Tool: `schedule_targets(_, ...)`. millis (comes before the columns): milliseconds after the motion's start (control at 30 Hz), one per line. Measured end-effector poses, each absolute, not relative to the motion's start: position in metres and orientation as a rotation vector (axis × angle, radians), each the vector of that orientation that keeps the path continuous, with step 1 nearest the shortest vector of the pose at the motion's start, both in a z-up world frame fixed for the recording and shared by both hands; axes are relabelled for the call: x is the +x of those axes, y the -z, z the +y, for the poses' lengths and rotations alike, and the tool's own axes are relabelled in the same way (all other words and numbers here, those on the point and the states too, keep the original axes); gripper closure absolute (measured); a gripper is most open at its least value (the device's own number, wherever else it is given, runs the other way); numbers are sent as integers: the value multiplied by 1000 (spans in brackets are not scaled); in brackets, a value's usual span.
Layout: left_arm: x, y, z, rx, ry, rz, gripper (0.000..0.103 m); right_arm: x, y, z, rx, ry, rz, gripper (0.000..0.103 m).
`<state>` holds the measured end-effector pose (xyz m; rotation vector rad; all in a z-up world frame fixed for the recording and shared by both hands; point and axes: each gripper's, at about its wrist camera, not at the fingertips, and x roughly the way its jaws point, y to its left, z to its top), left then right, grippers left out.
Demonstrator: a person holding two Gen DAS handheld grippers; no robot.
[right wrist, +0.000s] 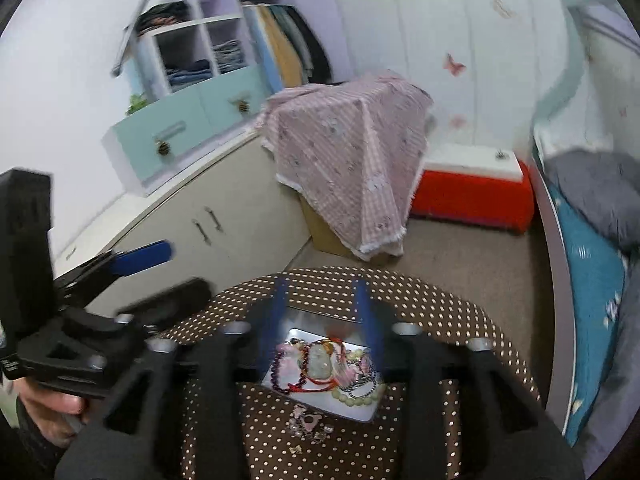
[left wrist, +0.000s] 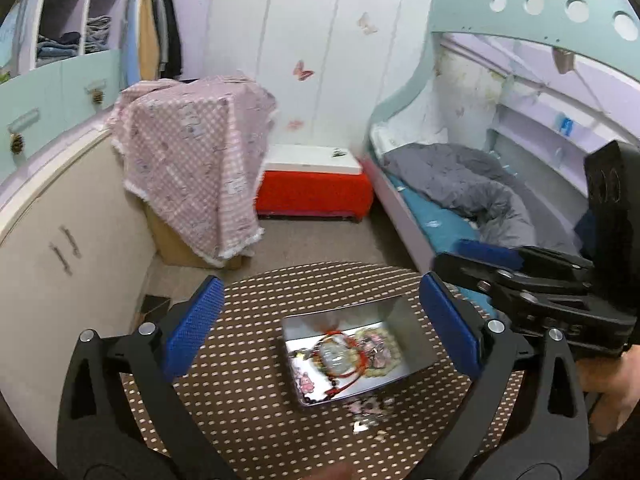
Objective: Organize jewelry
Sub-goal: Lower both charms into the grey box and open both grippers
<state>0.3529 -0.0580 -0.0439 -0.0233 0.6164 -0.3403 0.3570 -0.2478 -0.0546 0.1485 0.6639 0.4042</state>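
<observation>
A shallow metal tin (left wrist: 408,330) sits low in the centre of both frames on a round surface (left wrist: 248,392) covered in brown cloth with pale dots. Inside it lies a tangle of jewelry (right wrist: 328,368): beaded bracelets, a red cord and a pale pendant. A few small trinkets (right wrist: 308,426) lie on the cloth just beside the tin's near edge; motion blur makes them hard to identify. The left gripper (left wrist: 318,322) hangs over the tin with its jaws wide apart and nothing between them. The right gripper (right wrist: 322,320) also has its jaws apart, empty, framing the tin.
</observation>
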Motion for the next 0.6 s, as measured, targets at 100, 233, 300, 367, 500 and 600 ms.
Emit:
schedule_targets(100, 347, 44, -51, -23, 314, 609, 7, 350, 57, -257, 185, -374, 653, 8)
schedule_targets(233, 335, 43, -40, -24, 276, 591, 7, 344, 57, -260, 199, -343, 650, 8)
schedule_targets(300, 328, 42, -37, -21, 263, 581, 7, 338, 54, -261, 208, -334, 639, 8)
schedule_targets(367, 321, 38, -36, -20, 252, 570, 7, 333, 50, -259, 210, -324, 629, 8)
schedule_targets(500, 309, 32, -29, -9, 239, 548, 7, 321, 42, -253, 193, -307, 607, 8)
schedule_targets(600, 298, 26, -26, -3, 232, 529, 7, 309, 35, -246, 178, -297, 586, 8)
